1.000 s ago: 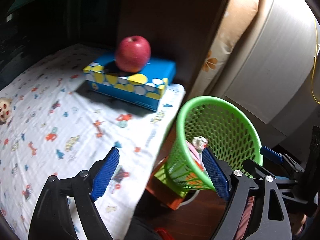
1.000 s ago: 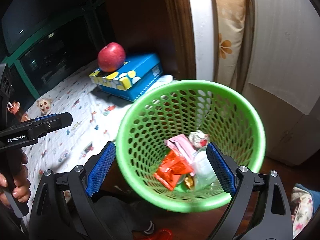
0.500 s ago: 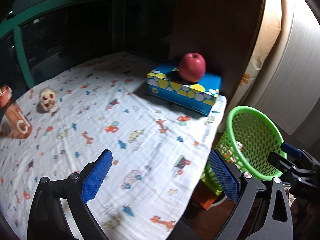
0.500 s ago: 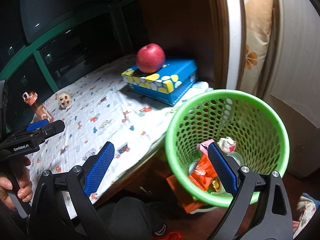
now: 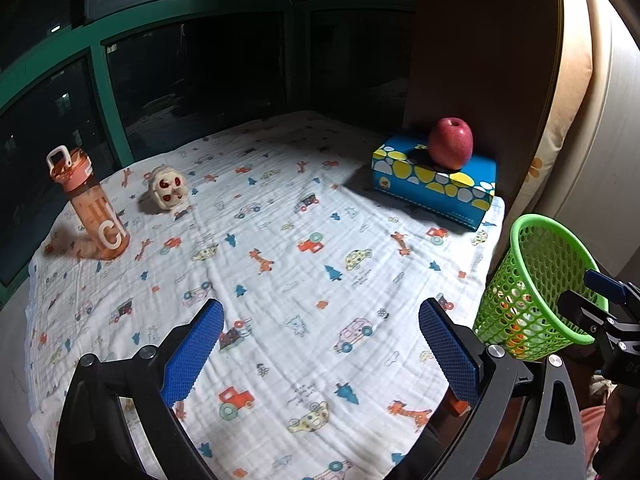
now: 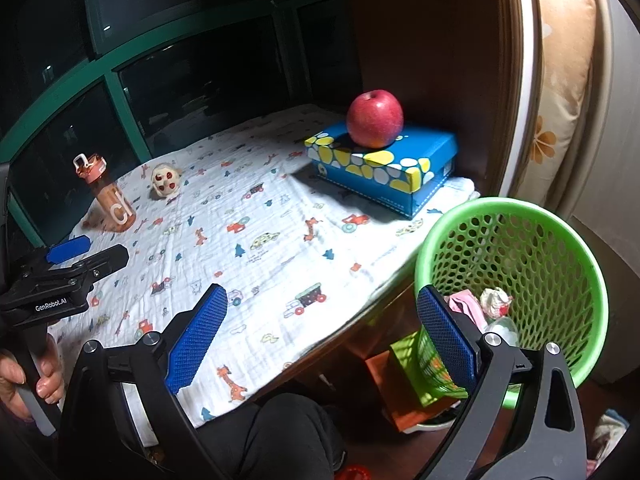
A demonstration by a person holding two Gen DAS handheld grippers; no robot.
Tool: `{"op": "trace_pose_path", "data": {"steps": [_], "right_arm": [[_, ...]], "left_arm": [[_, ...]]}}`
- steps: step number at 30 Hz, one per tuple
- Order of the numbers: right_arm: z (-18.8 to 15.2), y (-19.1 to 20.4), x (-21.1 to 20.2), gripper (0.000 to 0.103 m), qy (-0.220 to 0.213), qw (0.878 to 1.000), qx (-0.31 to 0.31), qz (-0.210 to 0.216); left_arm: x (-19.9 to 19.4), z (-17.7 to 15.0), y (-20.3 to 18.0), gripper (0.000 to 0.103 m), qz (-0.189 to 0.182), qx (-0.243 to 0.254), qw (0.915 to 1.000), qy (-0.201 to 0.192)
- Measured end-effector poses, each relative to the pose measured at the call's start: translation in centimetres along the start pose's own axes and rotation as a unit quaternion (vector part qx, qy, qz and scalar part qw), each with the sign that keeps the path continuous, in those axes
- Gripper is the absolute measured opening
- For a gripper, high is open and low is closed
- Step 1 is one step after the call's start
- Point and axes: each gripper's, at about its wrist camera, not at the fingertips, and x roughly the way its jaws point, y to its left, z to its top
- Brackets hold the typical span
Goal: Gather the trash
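Observation:
A green mesh bin (image 6: 560, 264) stands beside the table's right edge and holds crumpled wrappers (image 6: 494, 302); it also shows in the left wrist view (image 5: 538, 280). My left gripper (image 5: 320, 344) is open and empty above the patterned tablecloth (image 5: 280, 256). My right gripper (image 6: 320, 332) is open and empty over the table's near right edge, its right finger in front of the bin. The left gripper also shows in the right wrist view (image 6: 76, 256), at the left.
A red apple (image 5: 451, 149) rests on a blue tissue box (image 5: 436, 186) at the back right. An orange water bottle (image 5: 90, 204) and a small skull-like toy (image 5: 168, 188) stand at the back left. Dark windows lie behind. A wooden panel and pillow stand right.
Both grippers have pulled back and swung left, away from the bin. The bin has shifted to the right of both views and the whole table has come into sight.

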Motion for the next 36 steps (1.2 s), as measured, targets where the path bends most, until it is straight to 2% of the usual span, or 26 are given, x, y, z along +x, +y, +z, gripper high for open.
{"op": "trace_pose_path", "data": {"steps": [4,12,36], "right_arm": [[0.0,1.0,0.4,0.095,0.003,1.0,-0.003,0.001],[0.1,2.3,0.7,0.095,0.005,1.0,-0.002,-0.002],[-0.4,3.5,0.5,0.095,0.006,0.999,0.019,-0.031]], "left_arm": [[-0.2,-0.2,0.8,0.095,0.016,0.0,0.9999,-0.002],[-0.6,-0.2,1.7,0.095,0.024,0.006,0.9996,-0.011],[0.4,-0.5,3.2,0.095,0.017,0.025,0.9995,-0.003]]}}
